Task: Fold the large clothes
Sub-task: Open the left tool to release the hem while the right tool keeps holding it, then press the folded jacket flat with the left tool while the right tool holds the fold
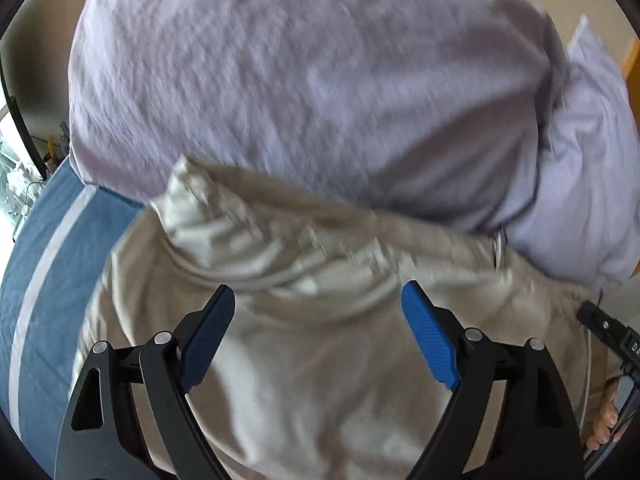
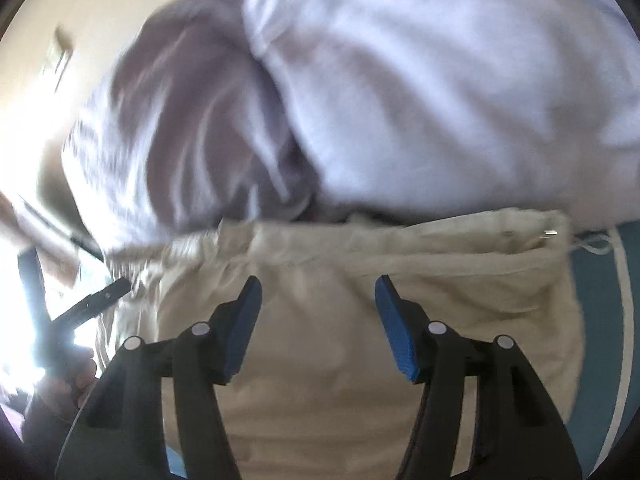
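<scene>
A beige garment (image 1: pixel 304 344) with a gathered drawstring waistband lies on a blue cover; it also shows in the right wrist view (image 2: pixel 360 320). A pale lilac garment (image 1: pixel 304 92) is heaped just beyond its waistband, seen too in the right wrist view (image 2: pixel 420 88). My left gripper (image 1: pixel 318 296) is open, its blue pads above the beige cloth near the waistband, holding nothing. My right gripper (image 2: pixel 318 286) is open over the beige cloth, below the waistband, holding nothing. Both views are blurred.
The blue cover with a white stripe (image 1: pixel 44 280) shows at the left, and at the right in the right wrist view (image 2: pixel 600 320). The other gripper and a hand (image 1: pixel 608 360) are at the right edge. A cream wall (image 2: pixel 100 12) is behind.
</scene>
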Demonstrator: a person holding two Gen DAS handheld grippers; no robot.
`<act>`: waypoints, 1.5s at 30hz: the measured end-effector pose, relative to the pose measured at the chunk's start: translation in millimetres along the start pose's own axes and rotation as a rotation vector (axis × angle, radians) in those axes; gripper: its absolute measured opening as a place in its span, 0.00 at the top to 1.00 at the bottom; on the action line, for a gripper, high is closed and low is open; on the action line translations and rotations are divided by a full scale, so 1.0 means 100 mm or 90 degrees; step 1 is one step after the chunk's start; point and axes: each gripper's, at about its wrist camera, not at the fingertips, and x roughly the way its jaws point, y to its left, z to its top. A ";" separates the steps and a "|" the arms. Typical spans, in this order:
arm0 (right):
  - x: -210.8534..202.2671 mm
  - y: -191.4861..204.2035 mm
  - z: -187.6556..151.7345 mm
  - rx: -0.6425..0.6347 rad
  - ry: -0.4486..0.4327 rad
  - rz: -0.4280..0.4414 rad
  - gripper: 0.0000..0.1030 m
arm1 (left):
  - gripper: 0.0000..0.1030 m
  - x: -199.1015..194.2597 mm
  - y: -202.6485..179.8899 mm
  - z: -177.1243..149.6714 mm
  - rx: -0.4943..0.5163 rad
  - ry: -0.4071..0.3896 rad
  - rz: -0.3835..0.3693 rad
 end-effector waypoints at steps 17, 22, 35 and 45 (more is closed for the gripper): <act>0.79 0.40 -0.22 -0.085 0.064 -0.104 0.93 | 0.15 0.10 -0.24 -0.23 0.048 -0.020 0.042; 0.76 0.40 -0.14 -0.074 0.034 -0.117 0.95 | 0.15 0.14 -0.34 -0.26 0.051 -0.028 0.035; 0.64 0.31 0.21 -0.045 -0.005 -0.138 0.96 | 0.15 -0.01 -0.41 -0.22 0.065 -0.053 0.012; 0.78 0.29 0.23 -0.052 -0.005 -0.157 0.96 | 0.15 0.08 -0.49 -0.25 0.101 -0.052 0.021</act>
